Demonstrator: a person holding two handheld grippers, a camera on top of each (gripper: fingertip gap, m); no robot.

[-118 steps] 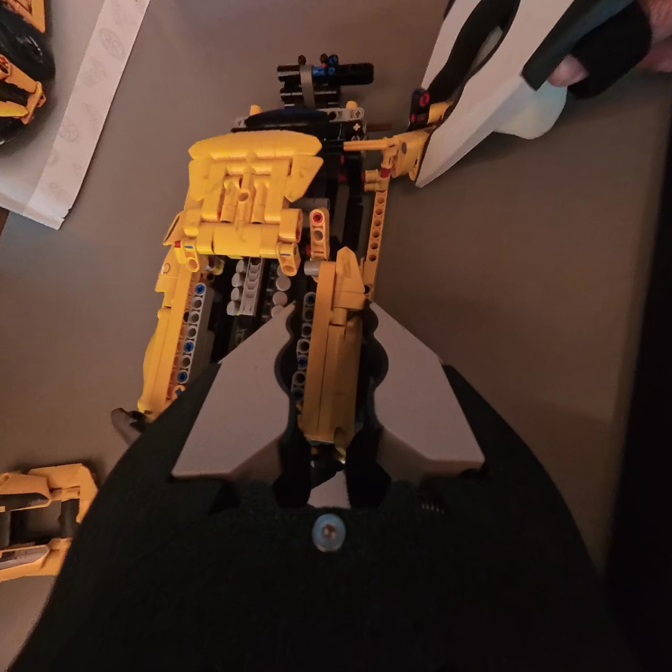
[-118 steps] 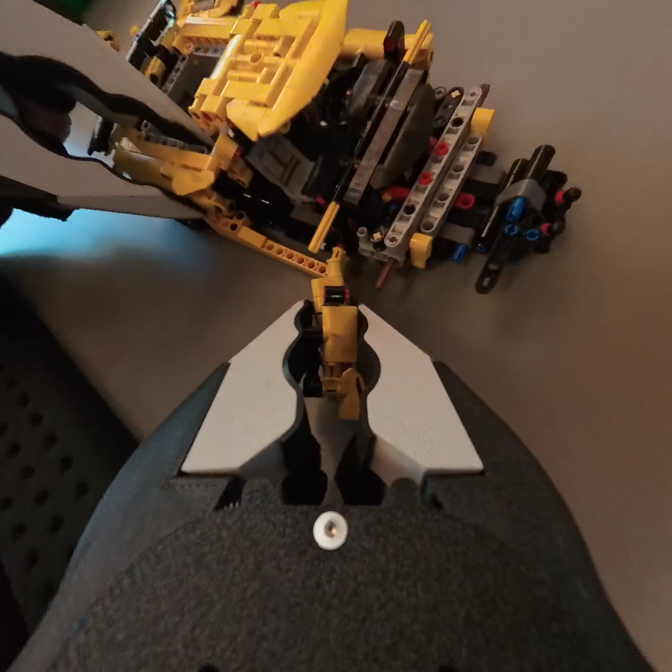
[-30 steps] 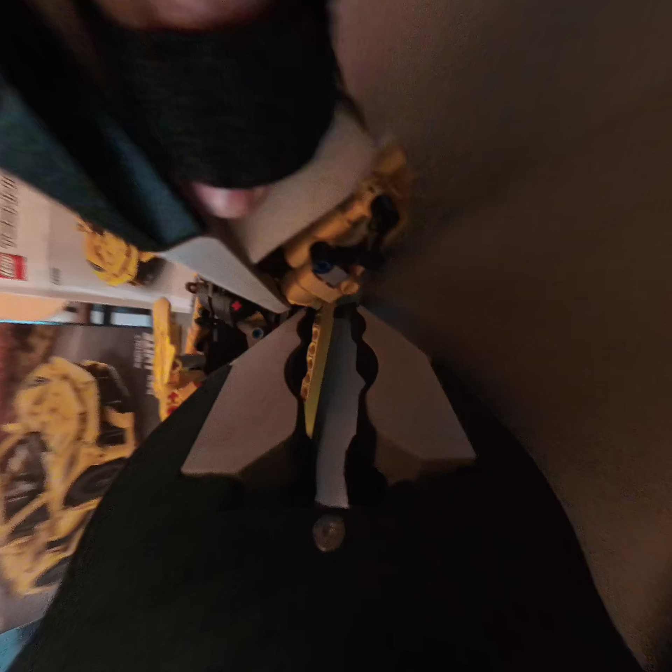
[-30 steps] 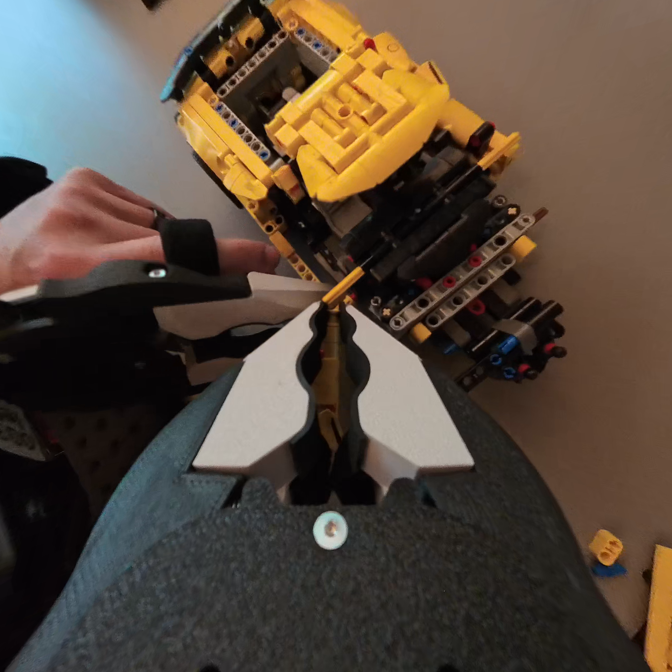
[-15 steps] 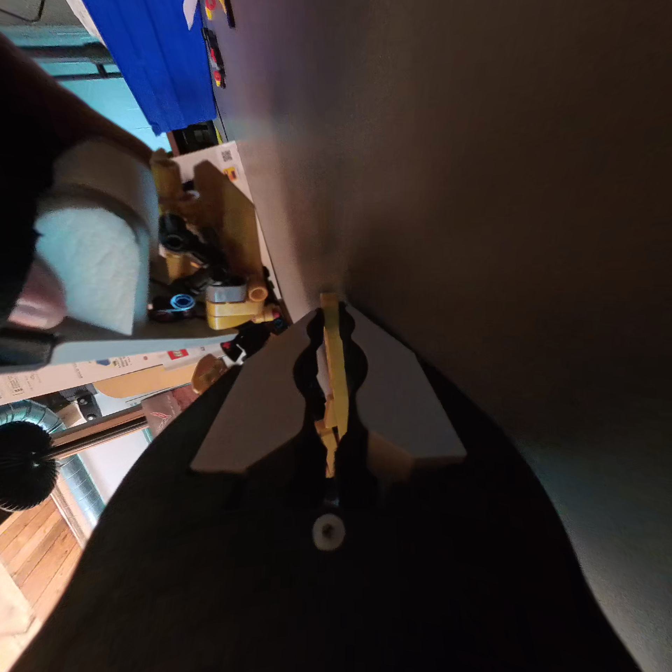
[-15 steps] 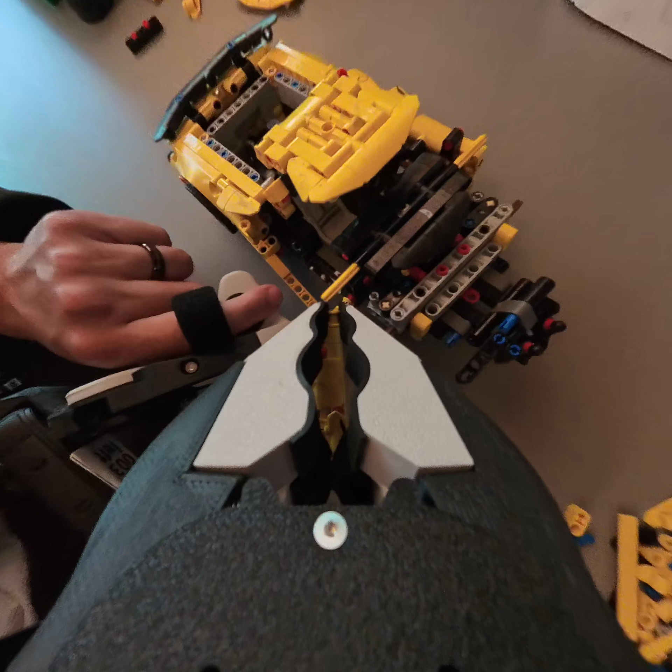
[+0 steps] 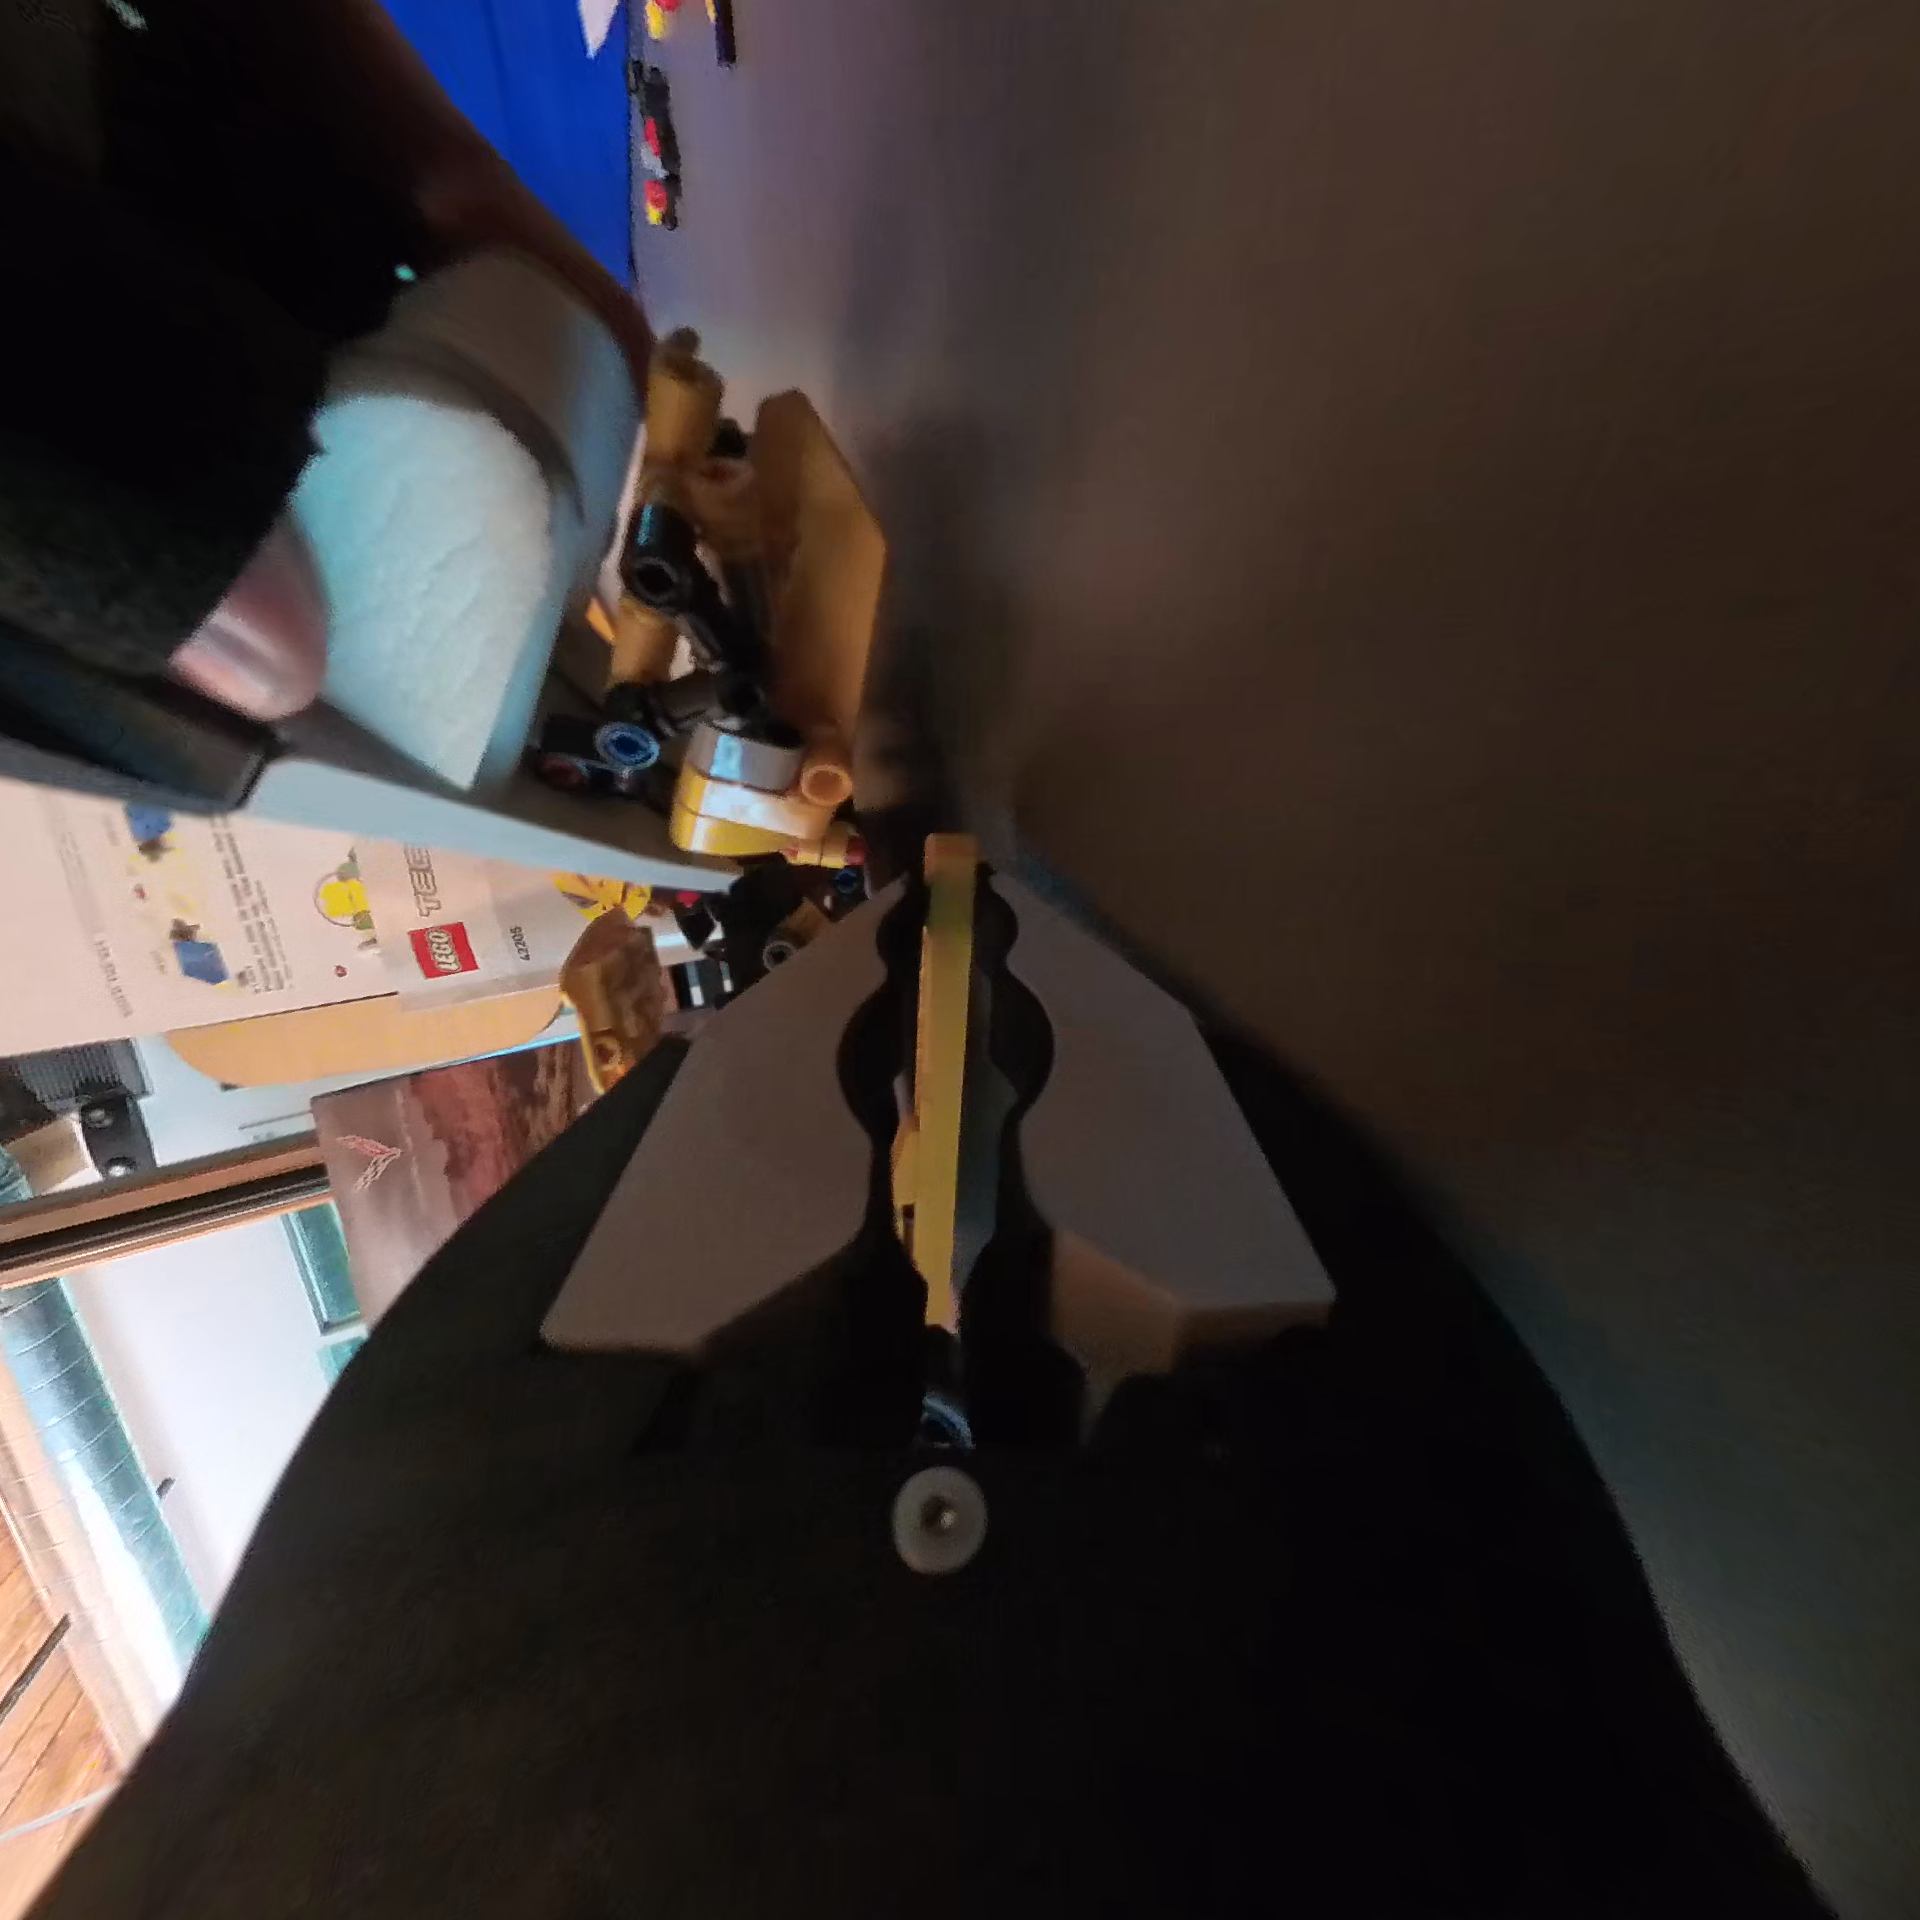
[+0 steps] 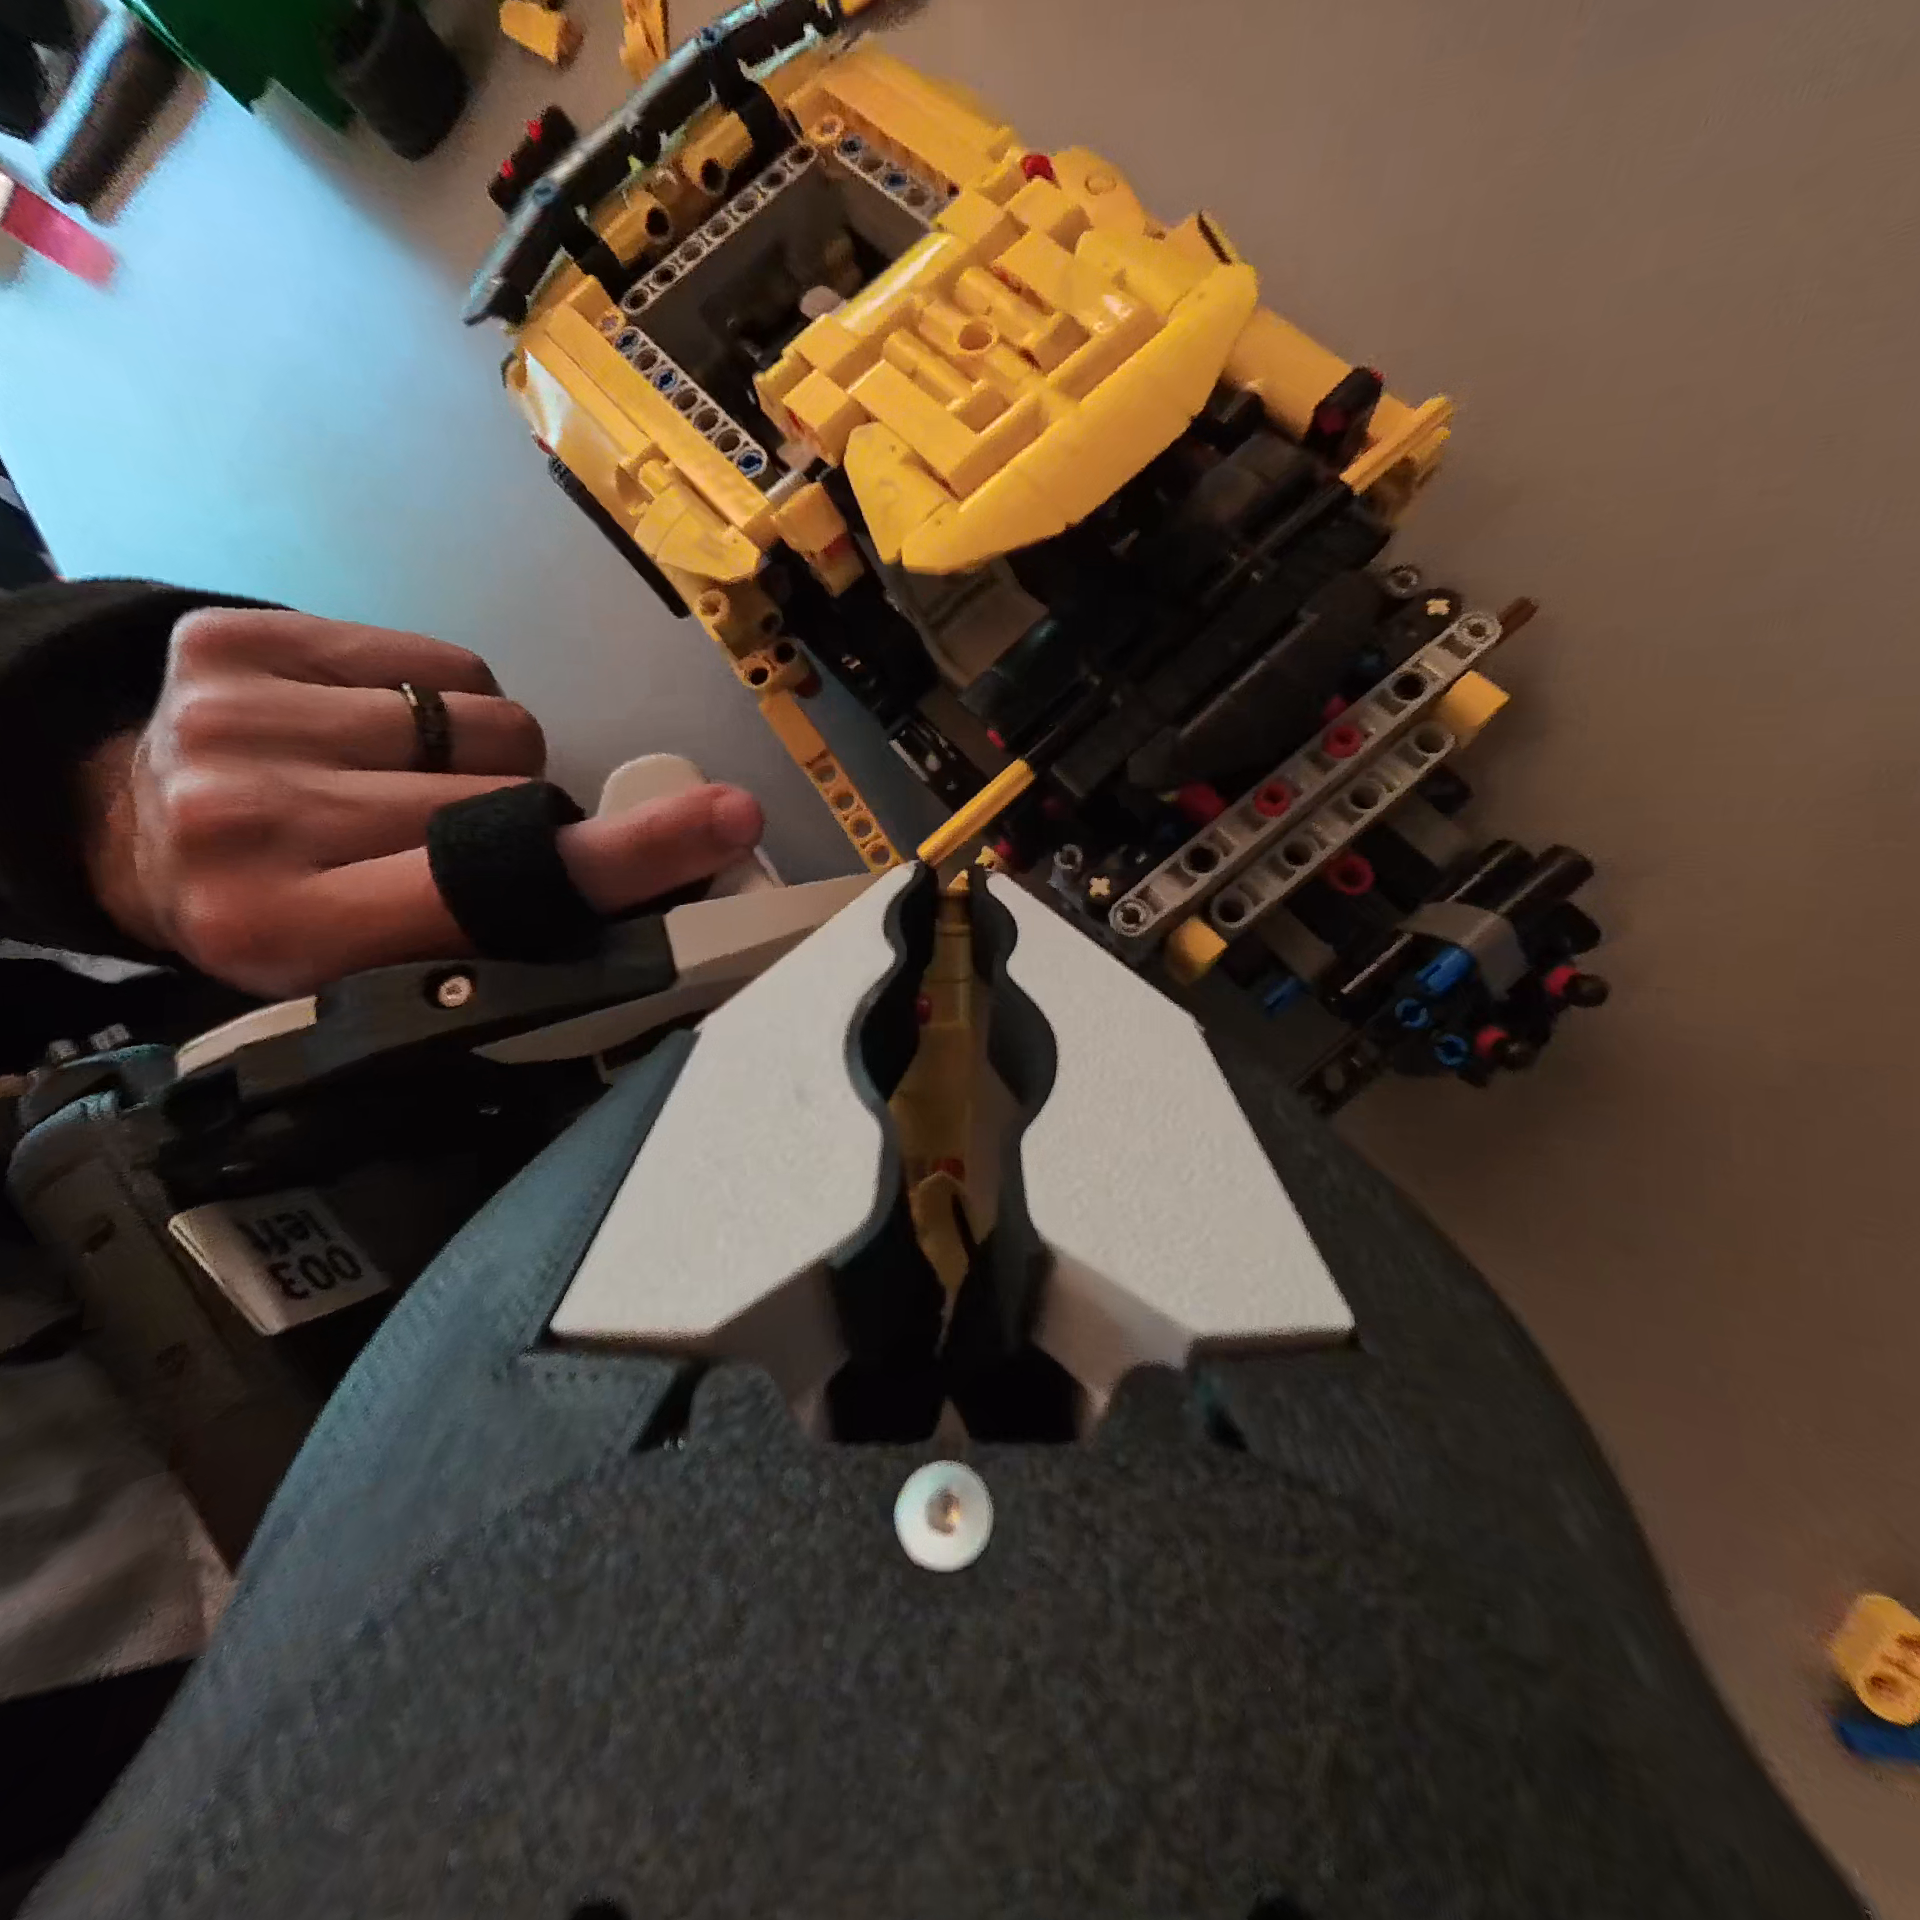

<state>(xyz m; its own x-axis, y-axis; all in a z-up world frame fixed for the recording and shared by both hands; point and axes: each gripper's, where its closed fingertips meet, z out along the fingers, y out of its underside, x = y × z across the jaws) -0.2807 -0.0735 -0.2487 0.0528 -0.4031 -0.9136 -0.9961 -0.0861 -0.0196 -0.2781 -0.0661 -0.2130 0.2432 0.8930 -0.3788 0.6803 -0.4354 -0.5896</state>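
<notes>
In the left wrist view, the left gripper, black-bodied with pale grey wedge fingers, pinches a thin flat yellow plastic building piece edge-on between its scalloped inner faces; the piece reaches from deep in the throat to just past the fingertips. The camera is rolled, so the grey-brown table surface fills the right side of the picture like a wall. Just beyond the fingertips, to their left, sits a blurred cluster of yellow, grey and black brick parts, and over it juts the pale finger of the other gripper with a person's fingertip on it. A white printed leaflet lies farther left, and a blue cloth shows toward the far edge of the table. In the right wrist view, the right gripper is pressed tight on a narrow yellow brick assembly with red pins, held lengthwise between its fingers. Its tip touches or nearly touches a slim yellow rod sticking out of the large yellow and black brick-built car body, which lies diagonally across the middle of the table. A person's hand, ringed and with a black strap on one finger, holds the left gripper close beside the right one. A small yellow and blue brick lies alone near the right edge.
</notes>
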